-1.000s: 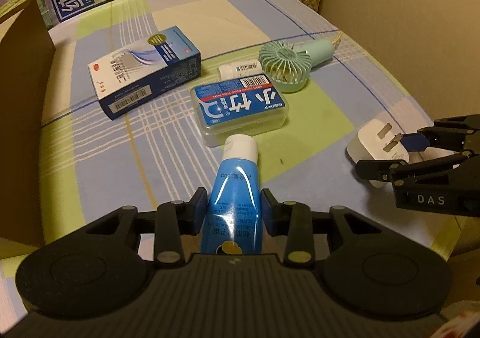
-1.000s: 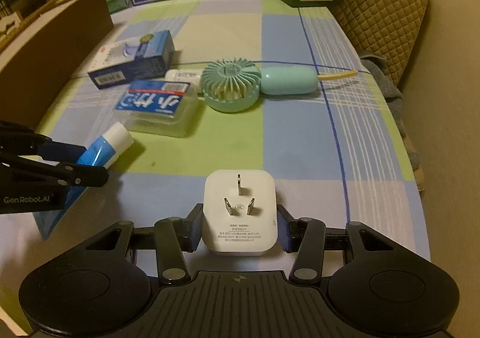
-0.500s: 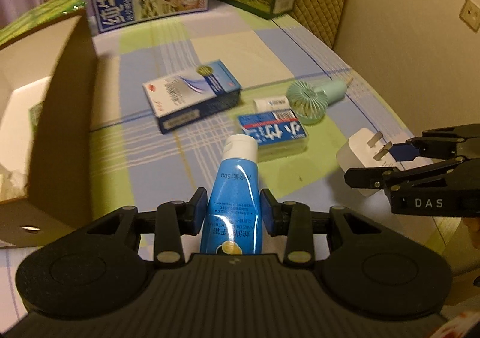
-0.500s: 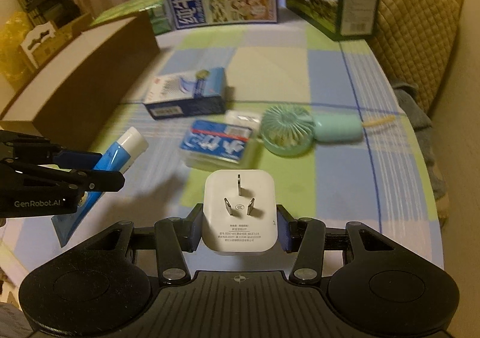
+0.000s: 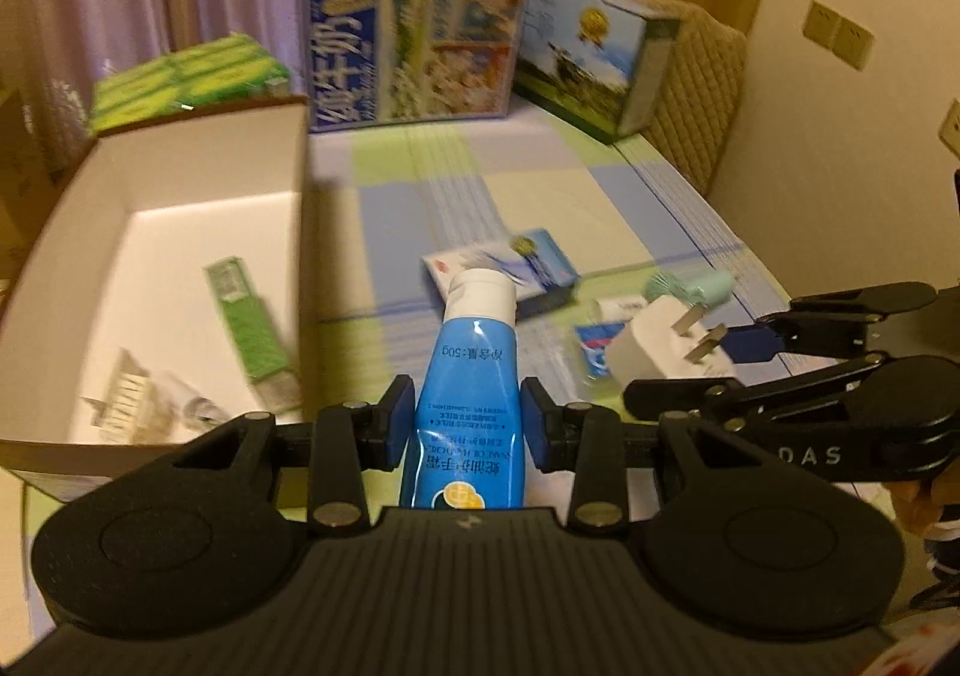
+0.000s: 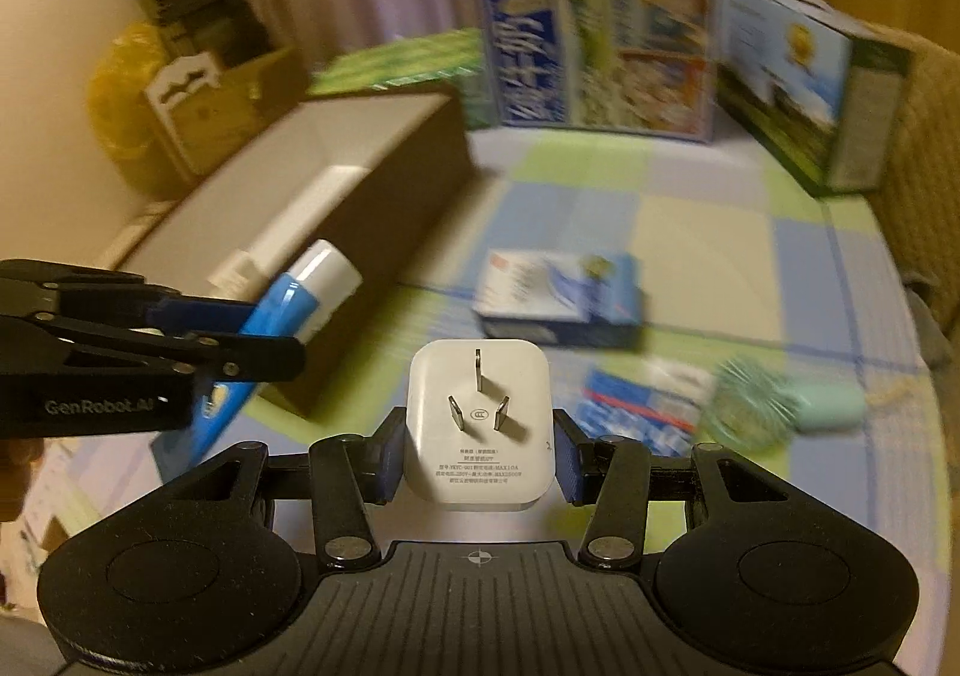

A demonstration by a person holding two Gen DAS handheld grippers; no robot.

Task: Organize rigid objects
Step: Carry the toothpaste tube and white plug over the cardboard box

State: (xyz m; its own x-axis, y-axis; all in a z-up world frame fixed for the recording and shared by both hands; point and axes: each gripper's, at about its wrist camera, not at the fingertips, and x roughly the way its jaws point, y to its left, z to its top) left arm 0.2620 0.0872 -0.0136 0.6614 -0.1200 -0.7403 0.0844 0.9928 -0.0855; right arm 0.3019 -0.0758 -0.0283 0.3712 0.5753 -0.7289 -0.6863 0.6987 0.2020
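A table under a checked cloth (image 5: 540,184) in blue, green and cream, curtains behind. At the left of the frame stands an open cardboard box (image 5: 156,232), likely the sorting bin. The left gripper (image 5: 467,424) is clamped on a blue hand-cream tube (image 5: 471,376) with a white cap, held at centre above the cloth, beside the box wall. The right gripper (image 6: 477,457) grips a white three-pin plug adapter (image 6: 478,424), prongs facing the camera. Both seem lifted for dropping in.
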